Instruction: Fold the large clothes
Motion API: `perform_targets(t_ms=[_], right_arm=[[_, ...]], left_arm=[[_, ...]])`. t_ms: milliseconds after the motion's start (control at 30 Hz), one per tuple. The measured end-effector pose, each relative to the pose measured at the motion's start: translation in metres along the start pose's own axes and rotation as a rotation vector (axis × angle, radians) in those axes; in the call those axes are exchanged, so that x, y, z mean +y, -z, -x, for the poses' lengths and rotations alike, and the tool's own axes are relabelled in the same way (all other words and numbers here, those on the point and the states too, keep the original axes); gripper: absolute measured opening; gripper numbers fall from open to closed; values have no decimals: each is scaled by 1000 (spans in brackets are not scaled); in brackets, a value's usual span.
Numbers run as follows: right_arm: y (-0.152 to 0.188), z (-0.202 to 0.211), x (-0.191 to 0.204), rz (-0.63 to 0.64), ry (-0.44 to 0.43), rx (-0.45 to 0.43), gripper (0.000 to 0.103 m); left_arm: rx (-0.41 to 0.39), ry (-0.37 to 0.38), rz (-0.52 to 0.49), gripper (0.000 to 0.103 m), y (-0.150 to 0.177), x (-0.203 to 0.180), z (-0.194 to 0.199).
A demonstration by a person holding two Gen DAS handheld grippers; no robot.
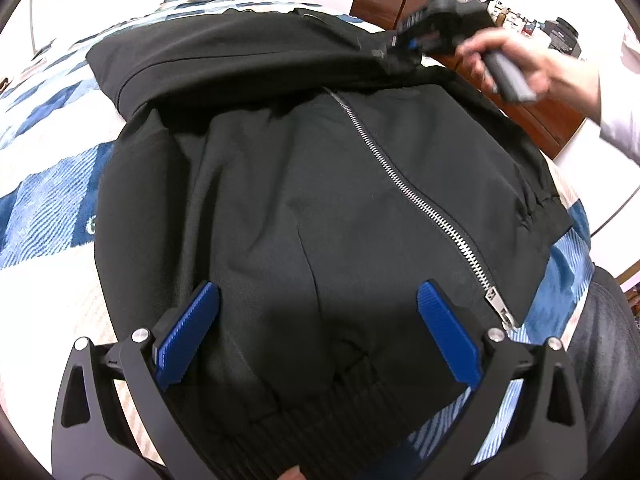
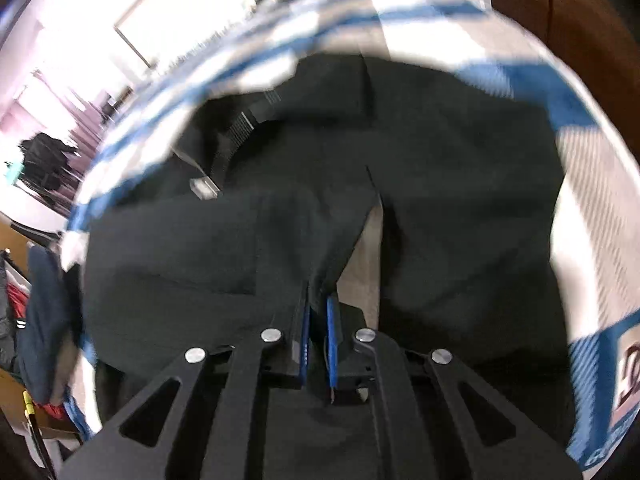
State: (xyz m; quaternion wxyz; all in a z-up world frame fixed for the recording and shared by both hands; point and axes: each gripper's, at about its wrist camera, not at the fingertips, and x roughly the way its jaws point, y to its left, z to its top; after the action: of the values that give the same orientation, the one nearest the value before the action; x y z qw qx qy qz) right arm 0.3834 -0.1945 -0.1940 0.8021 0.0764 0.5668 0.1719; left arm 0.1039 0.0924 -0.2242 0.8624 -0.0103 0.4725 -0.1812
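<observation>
- Black jacket (image 1: pixel 304 184): smooth matte cloth, ribbed hem, silver metal zip (image 1: pixel 416 196) running down the front; lies flat across the bed, one part folded over at the far end
- Blue-and-white checked bedspread (image 1: pixel 52 200): woven, striped texture; printed lettering at its edge too blurred to read
- Reddish-brown wooden cabinet (image 1: pixel 384 4), small clutter on top
- Left gripper (image 1: pixel 318 332): ridged blue pads (image 1: pixel 188 336) wide apart, hovering over the hem, gripping nothing
- Right gripper (image 2: pixel 318 308): jaws pinched together on a fold of the jacket's cloth; a hand (image 1: pixel 516 64) grips its handle
</observation>
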Motion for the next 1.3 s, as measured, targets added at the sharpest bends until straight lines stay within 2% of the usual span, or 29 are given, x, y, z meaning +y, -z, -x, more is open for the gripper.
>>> perform_targets(t_ms=[133, 300, 333, 400, 467, 533, 733, 800, 933, 1100, 1200, 1300], right_arm=[[10, -15, -10, -72, -26, -41, 8], [7, -10, -17, -109, -67, -13, 9], [7, -9, -16, -111, -79, -5, 14], [8, -4, -10, -90, -118, 9, 29], [10, 3, -1, -69, -175, 7, 76], [14, 11, 13, -40, -189, 5, 88], [49, 46, 26, 14, -185, -3, 90], [71, 66, 22, 24, -205, -15, 92], [126, 119, 11, 68, -257, -50, 95], [192, 175, -25, 71, -262, -128, 98], [226, 191, -52, 59, -197, -192, 98], [251, 189, -80, 7, -224, -172, 98]], left_arm=[[0, -10, -6, 97, 0, -4, 0], [-16, 3, -6, 97, -4, -7, 6], [-25, 23, 4, 97, -7, -6, 9], [-34, 45, 21, 97, -8, -5, 13], [-43, 50, 23, 97, -8, -5, 15], [-54, 53, 3, 97, -9, -7, 19], [-74, 29, -34, 97, -13, -16, 31], [-77, 38, -24, 97, -13, -13, 36], [-109, -6, -21, 97, -15, -1, 56], [-112, -37, 50, 97, -11, 31, 69], [-81, -73, 88, 97, -3, 50, 65], [-69, -12, 156, 97, 3, 66, 60]])
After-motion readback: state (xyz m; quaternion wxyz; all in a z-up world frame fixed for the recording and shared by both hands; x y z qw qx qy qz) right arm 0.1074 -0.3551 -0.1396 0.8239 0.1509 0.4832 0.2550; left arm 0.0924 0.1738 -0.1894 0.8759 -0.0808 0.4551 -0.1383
